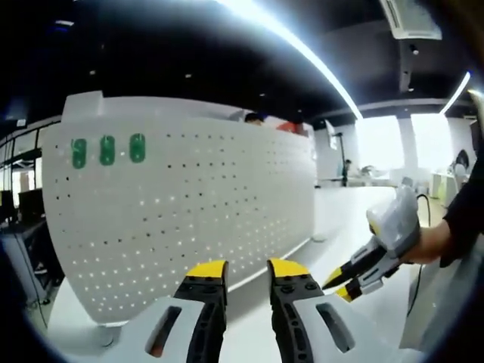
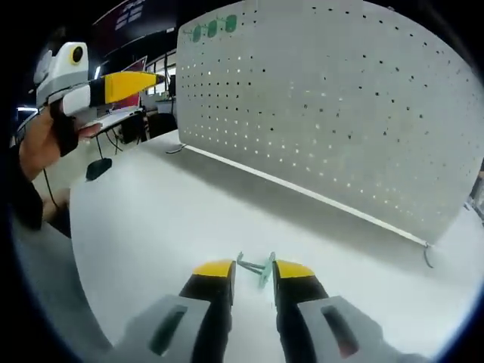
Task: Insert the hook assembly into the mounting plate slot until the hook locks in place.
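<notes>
Scene: white tabletop (image 2: 151, 219) with an upright white pegboard (image 1: 181, 219) at its far side; I take that as the mounting plate.
Pegboard extras: three green hooks (image 1: 107, 150) already hang in a row near the top left corner.
Hook assembly: small green hook (image 2: 258, 266) lies flat on the tabletop, just beyond my right fingers, well apart from the pegboard.
Right gripper (image 2: 252, 272): low over the tabletop, fingers apart with a narrow gap, holding nothing; hook sits at the gap, just ahead of the tips, contact not clear.
Left gripper (image 1: 247, 268): facing the pegboard, fingers apart, empty, above the tabletop near the board's lower edge.
Step, my guess: pickup not yet done, insertion not started.
Risk 1: hook is thin and flat, so closing on it at a shallow angle could skate it away or pinch only one prong, and it twists in the grip.
Risk 2: a tilted hook won't line up with the small holes, so it jams or scrapes and never locks.
Risk 3: pushing hard on the upright board could rock it; left gripper may need to steady it.
Risk 4: swinging close to the board could lose the hook from view.
</notes>
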{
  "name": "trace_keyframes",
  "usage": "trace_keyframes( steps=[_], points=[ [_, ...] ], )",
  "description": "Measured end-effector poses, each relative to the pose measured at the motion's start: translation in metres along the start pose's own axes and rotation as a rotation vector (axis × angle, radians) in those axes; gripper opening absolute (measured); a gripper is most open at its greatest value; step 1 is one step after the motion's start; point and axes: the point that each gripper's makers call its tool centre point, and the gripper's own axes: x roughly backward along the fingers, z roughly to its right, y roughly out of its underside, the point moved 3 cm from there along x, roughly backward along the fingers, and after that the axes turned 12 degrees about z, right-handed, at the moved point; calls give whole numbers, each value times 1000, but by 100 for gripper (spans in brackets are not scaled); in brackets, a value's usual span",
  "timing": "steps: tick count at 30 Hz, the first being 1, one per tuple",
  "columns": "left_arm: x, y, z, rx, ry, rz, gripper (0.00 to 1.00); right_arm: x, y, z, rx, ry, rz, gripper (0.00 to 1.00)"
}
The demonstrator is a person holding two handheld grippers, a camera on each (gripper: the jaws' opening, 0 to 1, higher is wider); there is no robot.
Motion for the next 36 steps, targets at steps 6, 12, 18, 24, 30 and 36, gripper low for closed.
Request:
trace_keyframes(
  steps=[6, 12, 18, 24, 30, 36],
  points=[
    [0, 1, -1, 3, -1, -5, 21, -8, 10, 2, 7, 0, -32, 15],
    [0, 3, 0, 2, 4, -12, 20, -11, 17, 7, 4, 8, -58, 14],
    [0, 5, 2, -1, 14, -22, 20, -15, 21, 8, 1, 8, -69, 12],
    [-1, 7, 3, -2, 19, -32, 19, -18, 23, 8, 0, 3, -73, 8],
    [-1, 8, 5, -1, 27, -39, 18, -20, 23, 10, -7, 6, -74, 7],
    [-2, 9, 6, -2, 31, -43, 17, -22, 23, 10, -6, 5, -74, 7]
  ],
)
